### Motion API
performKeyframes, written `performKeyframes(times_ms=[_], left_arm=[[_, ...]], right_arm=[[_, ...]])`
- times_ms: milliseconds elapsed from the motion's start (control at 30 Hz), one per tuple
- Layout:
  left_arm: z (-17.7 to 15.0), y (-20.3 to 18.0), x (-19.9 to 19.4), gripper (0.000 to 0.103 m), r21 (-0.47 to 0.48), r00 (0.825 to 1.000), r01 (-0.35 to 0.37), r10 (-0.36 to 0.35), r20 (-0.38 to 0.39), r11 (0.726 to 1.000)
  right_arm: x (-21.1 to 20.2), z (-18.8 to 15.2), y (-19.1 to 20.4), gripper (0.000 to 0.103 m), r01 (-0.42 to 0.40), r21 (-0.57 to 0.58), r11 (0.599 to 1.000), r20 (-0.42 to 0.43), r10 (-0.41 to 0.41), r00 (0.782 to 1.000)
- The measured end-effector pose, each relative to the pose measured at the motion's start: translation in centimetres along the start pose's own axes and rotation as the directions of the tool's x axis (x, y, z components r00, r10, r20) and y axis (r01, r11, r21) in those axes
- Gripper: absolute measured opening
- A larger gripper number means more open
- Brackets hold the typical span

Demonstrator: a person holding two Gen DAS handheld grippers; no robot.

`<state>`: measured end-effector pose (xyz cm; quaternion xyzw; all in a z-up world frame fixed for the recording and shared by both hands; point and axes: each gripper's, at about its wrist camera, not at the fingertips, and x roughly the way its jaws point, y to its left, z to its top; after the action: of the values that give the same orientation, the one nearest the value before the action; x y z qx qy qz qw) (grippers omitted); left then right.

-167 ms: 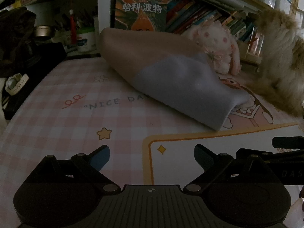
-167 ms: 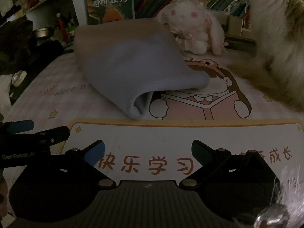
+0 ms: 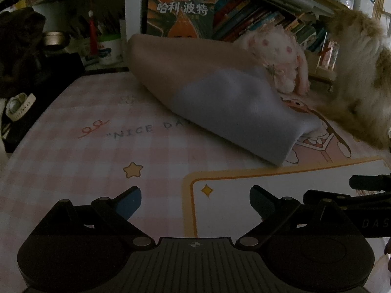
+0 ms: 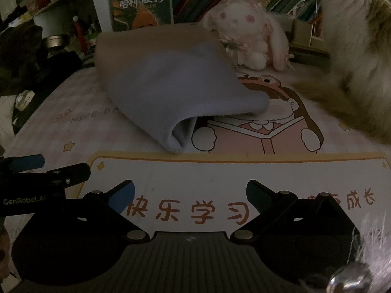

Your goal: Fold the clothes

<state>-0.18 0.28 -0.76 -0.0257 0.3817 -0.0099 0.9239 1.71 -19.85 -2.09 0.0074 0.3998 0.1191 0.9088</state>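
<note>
Nothing much has shifted since a moment ago: both tools hover where they were and the garment lies as it did. Left hand-held gripper [image 3: 195, 201] hangs over the bench [image 3: 73, 161], jaws spread wide with blue-padded fingertips [image 3: 129, 202] well apart and nothing between them. Right hand-held gripper [image 4: 190, 199] shows the same story, jaws gaping, empty, poised above the white panel with orange characters [image 4: 202, 210].

Ahead of both sits the folded garment [image 4: 171, 92], a soft, fleecy piece doubled over into a rounded wedge: beige at the back, pale lavender-blue at the front, its fold ending in a plump curled lip nearest the grippers. It rests on the bench's smooth pink-checked mat [image 3: 158, 151], partly covering the "NICE DAY" lettering and the edge of the cartoon figure [image 4: 268, 122].

Just behind the garment, touching its far right edge, sits a fluffy white plush rabbit [image 4: 246, 36] with pink cheeks and long floppy ears. Off to the right, a shaggy tan fur mass [image 4: 354, 61] spills onto the mat. Behind, a bookshelf [image 3: 268, 19] packed with upright spines, and a large book cover with Chinese lettering [image 3: 180, 12] facing out. A white wristwatch [image 3: 19, 105] lies at the left edge
</note>
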Motion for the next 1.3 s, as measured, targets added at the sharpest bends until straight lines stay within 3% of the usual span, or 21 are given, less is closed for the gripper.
performKeyframes(times_ms=[1300], left_arm=[[-0.9, -0.8, 0.2, 0.097, -0.004, 1.000, -0.006, 0.006, 0.004, 1.000]], right_arm=[[-0.2, 0.0, 0.0, 0.099, -0.005, -0.001, 1.000, -0.008, 0.005, 1.000]])
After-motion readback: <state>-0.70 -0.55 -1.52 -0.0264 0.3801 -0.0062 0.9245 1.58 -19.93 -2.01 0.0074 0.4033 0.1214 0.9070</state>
